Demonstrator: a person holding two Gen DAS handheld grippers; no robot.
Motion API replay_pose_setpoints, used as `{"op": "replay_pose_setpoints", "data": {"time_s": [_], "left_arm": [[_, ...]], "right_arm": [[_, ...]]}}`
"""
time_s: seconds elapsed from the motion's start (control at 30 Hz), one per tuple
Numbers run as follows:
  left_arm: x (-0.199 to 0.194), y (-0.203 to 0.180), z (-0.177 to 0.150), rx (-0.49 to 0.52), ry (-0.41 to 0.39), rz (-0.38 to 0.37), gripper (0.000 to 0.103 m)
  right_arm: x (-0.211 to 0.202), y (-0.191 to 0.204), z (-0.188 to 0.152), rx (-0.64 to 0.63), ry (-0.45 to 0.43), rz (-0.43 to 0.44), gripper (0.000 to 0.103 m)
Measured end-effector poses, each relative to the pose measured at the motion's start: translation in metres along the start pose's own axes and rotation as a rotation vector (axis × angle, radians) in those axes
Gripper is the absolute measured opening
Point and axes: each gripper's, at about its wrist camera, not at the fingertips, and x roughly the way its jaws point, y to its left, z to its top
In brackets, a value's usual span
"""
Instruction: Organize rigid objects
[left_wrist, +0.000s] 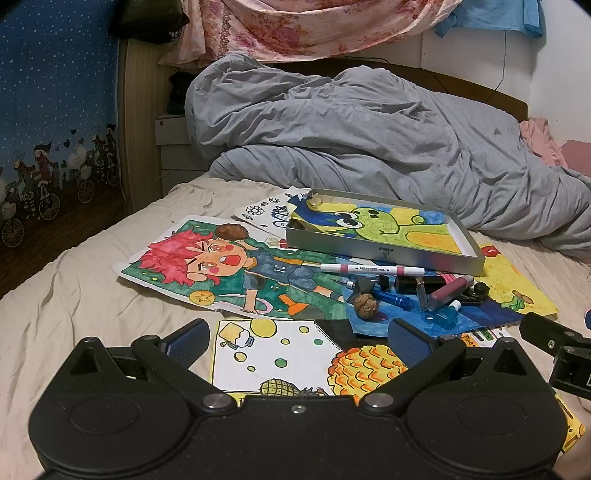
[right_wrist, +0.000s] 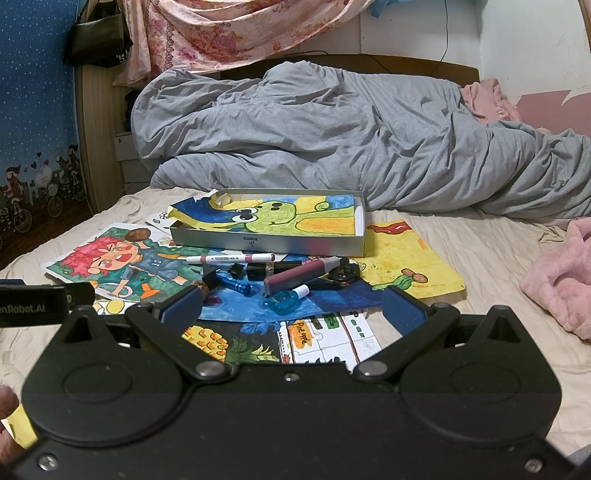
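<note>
Gaping jaws above scattered stationery (right_wrist: 295, 275)

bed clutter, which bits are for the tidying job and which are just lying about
For the job: silver tin, white marker, walnut, blue bottle, maroon tube.

Lying about: grey duvet, drawings, pink blanket.
</note>
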Motion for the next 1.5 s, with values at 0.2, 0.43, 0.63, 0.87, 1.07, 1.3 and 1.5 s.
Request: {"op": "replay_pose_setpoints", "data": {"time_s": [0.2,0.43,0.63,0.87,1.07,1.3,1.5], "left_arm": [[-0.0008,-0.0004,0.0022,0.0,0.002,0.002,0.102],[0.0,-0.0015,0.003,0.0,0.002,0.003,0.102],[-0.0004,-0.0019,0.0036,0.001,0.003,0.003,0.102],[-0.0002,-0.0019,0.0035,0.002,0.003,0.004,0.102],[-0.0002,-0.0018,0.0036,0.002,0.003,0.003,0.102],[-0.0009,-0.0028,0.0032,0.002,0.006,0.006,0.102],[-0.0003,-0.0015,0.0019,0.002,0.01,0.009,0.102]], "right_arm": [[0.0001,0.0004,-0.0007,0.0,-0.001,0.0,0.103],[-0.0003,-0.0001,-0.0003,0.0,-0.001,0.0,0.103],[-0.0004,-0.0007,-0.0003,-0.001,-0.002,0.0,0.103],[0.0015,0.0001,-0.0004,-0.001,-0.006,0.002,0.103],[-0.0009,0.0005,-0.0004,-0.001,-0.007,0.002,0.103],[-0.0033,0.0011,0.0018,-0.017,-0.008,0.005,0.103],[0.0021,0.0,0.0019,-0.019,0.017,-0.015,0.103]]}}
